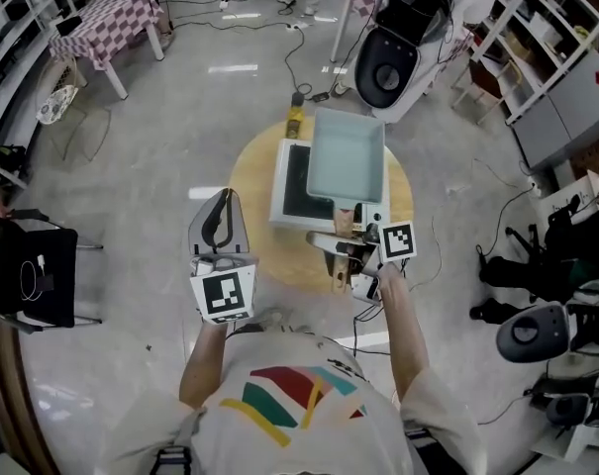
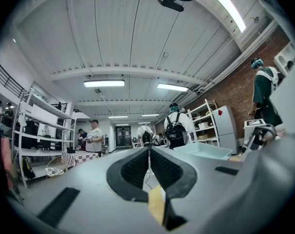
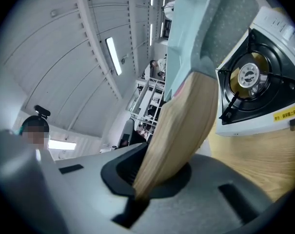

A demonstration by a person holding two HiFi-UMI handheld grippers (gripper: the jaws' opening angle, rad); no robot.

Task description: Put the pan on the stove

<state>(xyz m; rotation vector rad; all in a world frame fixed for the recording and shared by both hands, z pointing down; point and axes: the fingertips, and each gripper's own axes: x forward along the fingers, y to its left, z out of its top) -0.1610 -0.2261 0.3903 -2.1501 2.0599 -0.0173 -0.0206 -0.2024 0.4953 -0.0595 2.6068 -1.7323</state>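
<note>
A pale green square pan [image 1: 347, 156] hangs tilted over the white gas stove [image 1: 282, 188] on the round wooden table [image 1: 257, 255]. My right gripper [image 1: 343, 239] is shut on the pan's wooden handle [image 1: 345, 220]. In the right gripper view the handle [image 3: 182, 121] runs out of the jaws up to the pan's underside [image 3: 210, 23]. Beside it lies the stove's burner [image 3: 246, 77]. My left gripper [image 1: 218, 220] is off to the left of the table, shut, with nothing in it. In its own view the left gripper [image 2: 148, 165] points across the room, and the pan [image 2: 202, 150] shows at the right.
A black and white machine [image 1: 386, 65] stands behind the table. A checkered table [image 1: 106, 23] is at the far left, with shelves along both walls. Cables run over the floor [image 1: 180, 117]. Several people [image 2: 176, 126] stand in the room.
</note>
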